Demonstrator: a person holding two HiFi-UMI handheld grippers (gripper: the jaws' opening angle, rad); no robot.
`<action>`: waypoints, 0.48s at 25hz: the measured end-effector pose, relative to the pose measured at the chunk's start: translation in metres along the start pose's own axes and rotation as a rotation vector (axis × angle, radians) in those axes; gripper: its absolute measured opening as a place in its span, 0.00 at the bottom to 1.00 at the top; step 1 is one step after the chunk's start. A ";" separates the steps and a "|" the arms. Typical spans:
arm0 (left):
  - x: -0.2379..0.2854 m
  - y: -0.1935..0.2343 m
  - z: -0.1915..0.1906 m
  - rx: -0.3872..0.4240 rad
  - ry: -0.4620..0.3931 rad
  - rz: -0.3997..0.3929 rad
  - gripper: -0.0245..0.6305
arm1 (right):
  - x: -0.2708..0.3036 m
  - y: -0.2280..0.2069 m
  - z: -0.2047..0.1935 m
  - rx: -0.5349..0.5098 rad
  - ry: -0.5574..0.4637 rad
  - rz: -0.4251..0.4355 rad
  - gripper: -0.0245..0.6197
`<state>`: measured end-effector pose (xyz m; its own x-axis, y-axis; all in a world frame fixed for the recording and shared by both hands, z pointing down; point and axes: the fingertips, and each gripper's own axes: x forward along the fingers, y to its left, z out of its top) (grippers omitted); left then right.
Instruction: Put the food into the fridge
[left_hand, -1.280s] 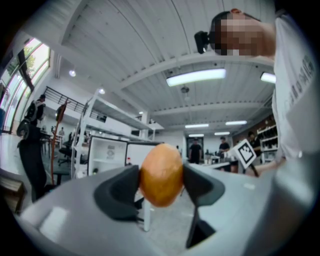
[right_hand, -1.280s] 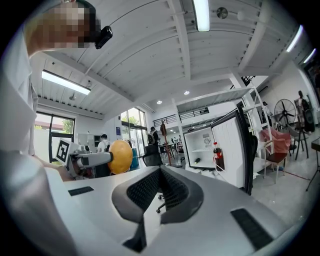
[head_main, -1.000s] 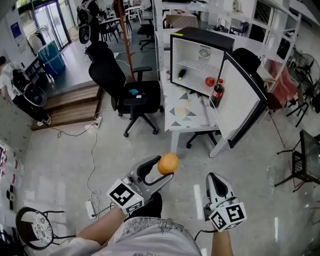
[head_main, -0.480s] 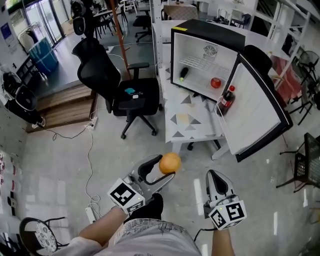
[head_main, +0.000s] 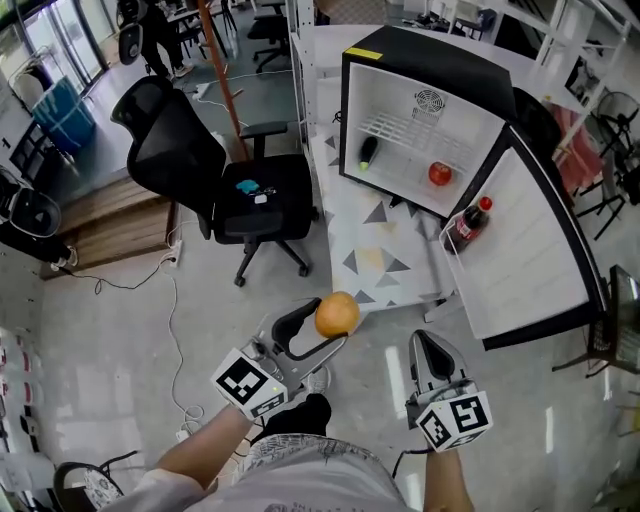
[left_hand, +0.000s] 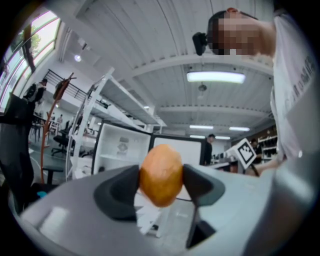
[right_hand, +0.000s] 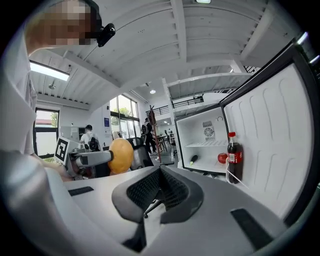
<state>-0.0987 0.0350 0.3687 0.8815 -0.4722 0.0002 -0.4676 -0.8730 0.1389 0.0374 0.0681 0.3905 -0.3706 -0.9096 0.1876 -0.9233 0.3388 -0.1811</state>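
Out on the open floor, well short of the fridge (head_main: 420, 72), the left gripper (head_main: 332, 327) is clamping an orange (head_main: 337, 314) between its jaws, while the right gripper (head_main: 428, 342) is hanging beside it with jaws pressed together on nothing. The fridge door (head_main: 540, 250) is standing wide, a cola bottle (head_main: 468, 226) sitting in its rack. The carry looks to be in hand; next comes closing the gap and setting the orange on bare shelf near the red fruit (head_main: 440, 173).

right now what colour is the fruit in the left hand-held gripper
The fruit is orange; left gripper view shows it best.
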 end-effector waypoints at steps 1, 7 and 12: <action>0.004 0.009 0.001 -0.001 0.001 -0.004 0.47 | 0.009 -0.002 0.004 0.004 -0.002 -0.004 0.02; 0.031 0.056 0.013 -0.003 0.010 -0.039 0.47 | 0.055 -0.019 0.023 0.008 -0.008 -0.039 0.02; 0.050 0.087 0.019 0.006 0.016 -0.073 0.47 | 0.084 -0.030 0.031 0.011 -0.014 -0.068 0.02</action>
<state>-0.0970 -0.0671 0.3618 0.9140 -0.4057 0.0063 -0.4028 -0.9056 0.1329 0.0374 -0.0257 0.3815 -0.3057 -0.9337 0.1863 -0.9450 0.2736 -0.1794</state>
